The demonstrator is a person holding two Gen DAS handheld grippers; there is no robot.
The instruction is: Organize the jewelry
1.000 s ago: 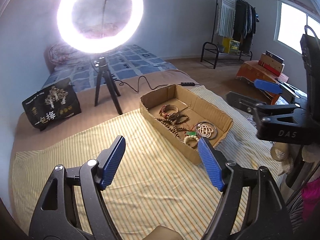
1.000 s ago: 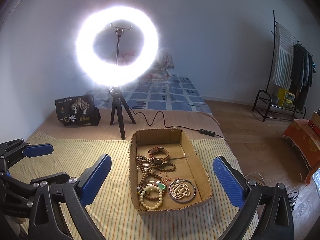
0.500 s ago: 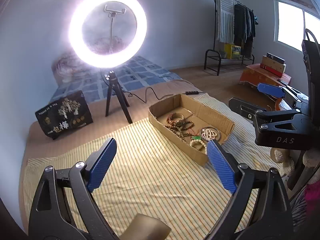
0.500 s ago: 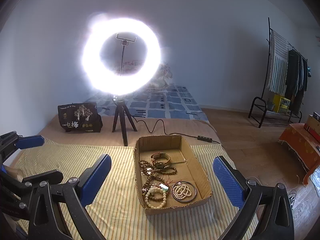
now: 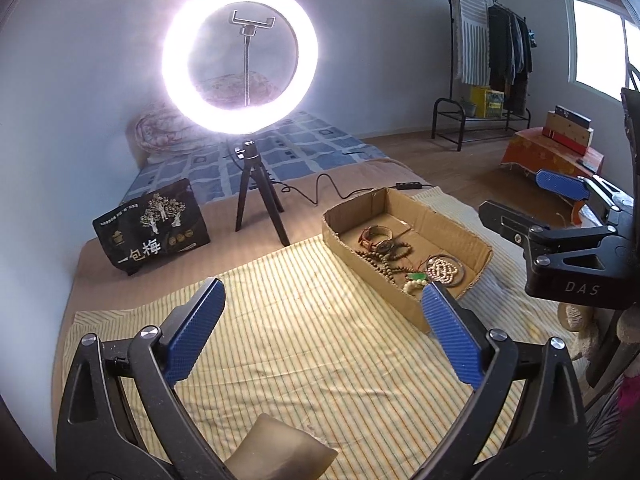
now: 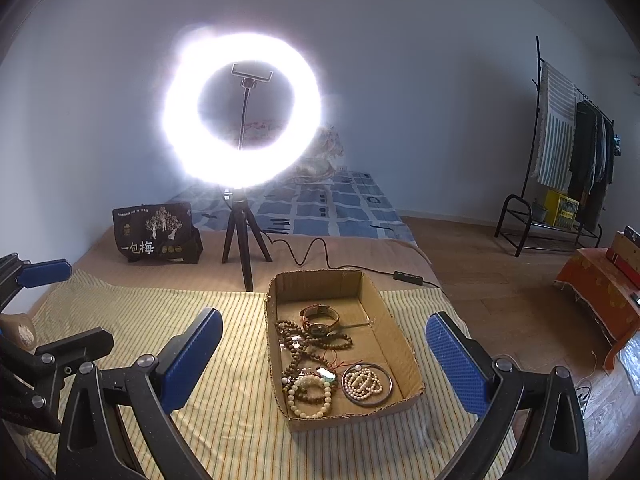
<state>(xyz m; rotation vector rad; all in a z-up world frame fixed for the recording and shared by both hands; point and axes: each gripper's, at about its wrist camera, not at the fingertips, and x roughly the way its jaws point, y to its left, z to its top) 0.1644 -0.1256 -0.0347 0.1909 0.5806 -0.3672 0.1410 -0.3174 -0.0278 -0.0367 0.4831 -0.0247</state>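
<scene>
Jewelry (image 6: 320, 364) lies tangled in your cardboard box (image 6: 404, 344) on the striped cloth (image 6: 160, 320), its long axis running away from you. Your right gripper (image 6: 320, 360) faces it squarely, fingers spread wide, nothing between them. Your left gripper (image 5: 320, 332) is opening with nothing held; the box lies to its right, so your right hand looks nearer.

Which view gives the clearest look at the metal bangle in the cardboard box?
The right wrist view: the metal bangle lies near the camera, its whole ring visible around pale beads. In the left wrist view the bangle is smaller, seen obliquely behind the cardboard box wall.
</scene>
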